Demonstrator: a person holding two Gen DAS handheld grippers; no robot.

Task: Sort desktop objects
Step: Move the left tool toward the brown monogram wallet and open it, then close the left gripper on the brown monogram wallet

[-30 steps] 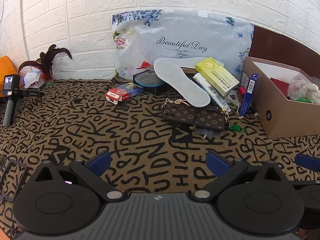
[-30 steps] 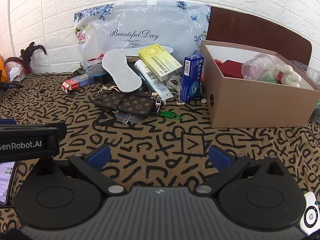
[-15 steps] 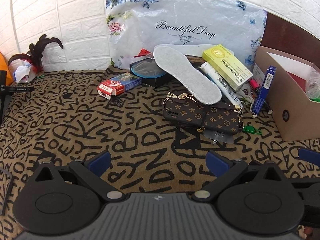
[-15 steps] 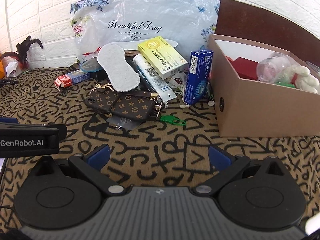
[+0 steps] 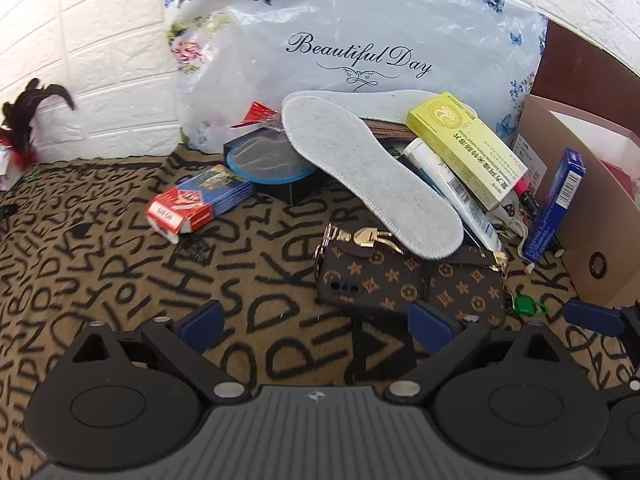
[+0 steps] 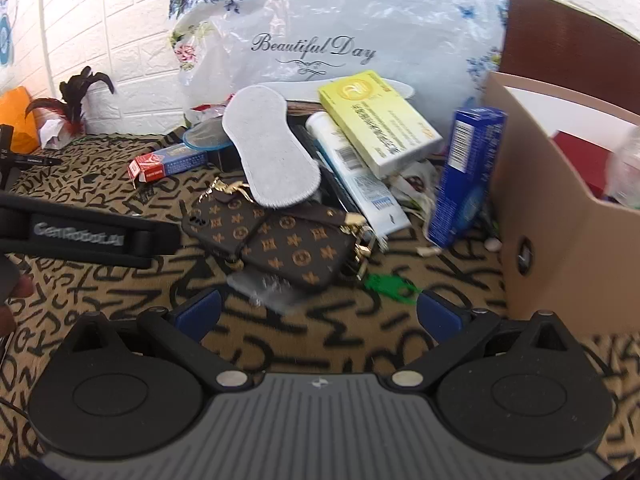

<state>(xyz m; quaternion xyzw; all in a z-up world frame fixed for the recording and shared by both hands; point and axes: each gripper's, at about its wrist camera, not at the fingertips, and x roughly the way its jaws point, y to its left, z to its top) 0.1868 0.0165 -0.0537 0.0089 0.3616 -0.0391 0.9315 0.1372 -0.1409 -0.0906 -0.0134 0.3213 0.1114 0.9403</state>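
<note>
A pile of objects lies on the patterned cloth: a brown monogram phone case (image 5: 408, 284) (image 6: 276, 240), a grey insole (image 5: 368, 176) (image 6: 268, 156), a yellow box (image 5: 464, 148) (image 6: 380, 120), a white tube (image 5: 452, 196) (image 6: 356, 176), a blue box (image 5: 554, 208) (image 6: 464, 176) standing against the cardboard box (image 5: 592, 232) (image 6: 552, 216), a red-blue pack (image 5: 200, 200) (image 6: 168, 164) and a green clip (image 5: 528, 306) (image 6: 390, 286). My left gripper (image 5: 316, 322) is open and empty, just short of the phone case. My right gripper (image 6: 318, 314) is open and empty, near the clip.
A flowered plastic bag (image 5: 360, 52) leans on the white brick wall behind the pile. A dark round-lidded box (image 5: 264, 164) sits under the insole. Feathers (image 5: 28, 108) lie at far left. The left gripper's arm (image 6: 80, 232) crosses the right view's left side.
Both grippers have moved forward toward the pile, which now looks larger and closer. Both have stayed open.
</note>
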